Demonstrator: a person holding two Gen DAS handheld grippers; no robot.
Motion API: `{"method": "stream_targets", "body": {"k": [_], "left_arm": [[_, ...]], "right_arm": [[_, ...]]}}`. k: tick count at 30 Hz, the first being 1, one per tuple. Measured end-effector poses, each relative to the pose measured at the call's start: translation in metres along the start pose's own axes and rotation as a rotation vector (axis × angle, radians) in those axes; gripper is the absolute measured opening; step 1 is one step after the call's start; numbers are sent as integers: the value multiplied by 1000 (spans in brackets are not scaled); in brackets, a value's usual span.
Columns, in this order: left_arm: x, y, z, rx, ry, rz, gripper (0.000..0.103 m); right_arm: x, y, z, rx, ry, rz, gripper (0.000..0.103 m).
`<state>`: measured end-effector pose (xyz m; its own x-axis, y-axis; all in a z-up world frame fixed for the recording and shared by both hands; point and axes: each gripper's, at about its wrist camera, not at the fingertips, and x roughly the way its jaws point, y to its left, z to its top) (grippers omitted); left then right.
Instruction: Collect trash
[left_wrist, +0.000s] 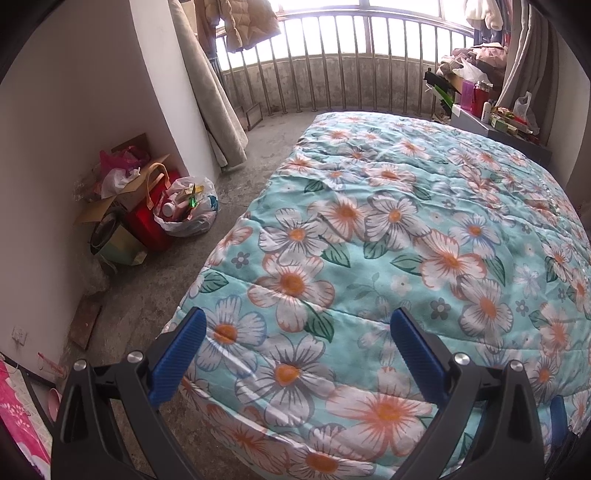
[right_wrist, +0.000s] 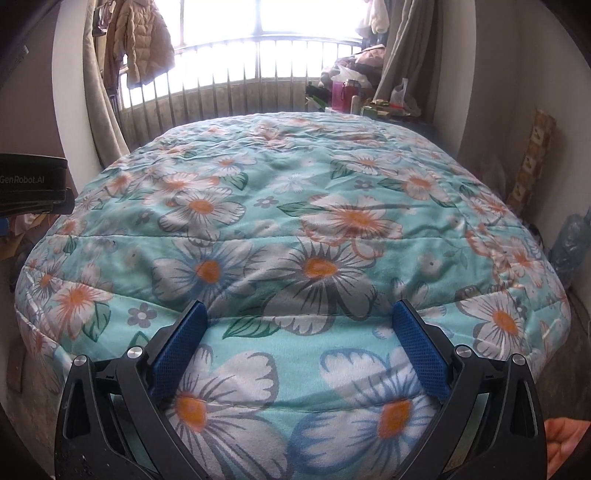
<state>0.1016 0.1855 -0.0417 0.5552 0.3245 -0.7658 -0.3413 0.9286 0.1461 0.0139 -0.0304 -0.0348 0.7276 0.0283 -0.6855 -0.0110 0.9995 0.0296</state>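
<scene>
My left gripper (left_wrist: 298, 321) is open and empty above the near left corner of a bed with a teal floral quilt (left_wrist: 424, 236). My right gripper (right_wrist: 299, 314) is open and empty over the foot of the same quilt (right_wrist: 295, 206). A white plastic bag full of trash (left_wrist: 188, 208) sits on the concrete floor by the left wall, beside a red bag (left_wrist: 149, 221) and an open cardboard box (left_wrist: 118, 192) with crumpled plastic. No loose trash shows on the quilt. The left gripper's body (right_wrist: 33, 184) shows at the left edge of the right wrist view.
A cluttered shelf (left_wrist: 491, 114) with bottles and bags stands at the bed's far right. A metal railing (left_wrist: 332, 74) and curtains (left_wrist: 210, 96) close off the far end. A wooden board (left_wrist: 85, 321) lies on the floor. A plastic bottle (right_wrist: 569, 243) stands right of the bed.
</scene>
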Motion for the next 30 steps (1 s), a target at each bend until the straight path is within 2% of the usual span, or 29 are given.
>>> {"method": "stream_targets", "body": {"k": [6,30], "left_arm": [[2,-2,-2,5,19,11,98],[-8,-5,-9,10,19,-24,98]], "right_arm": [[-1,0,0,-2,-1,4,96],[-1,-2,0,-1,-1,4,96]]}}
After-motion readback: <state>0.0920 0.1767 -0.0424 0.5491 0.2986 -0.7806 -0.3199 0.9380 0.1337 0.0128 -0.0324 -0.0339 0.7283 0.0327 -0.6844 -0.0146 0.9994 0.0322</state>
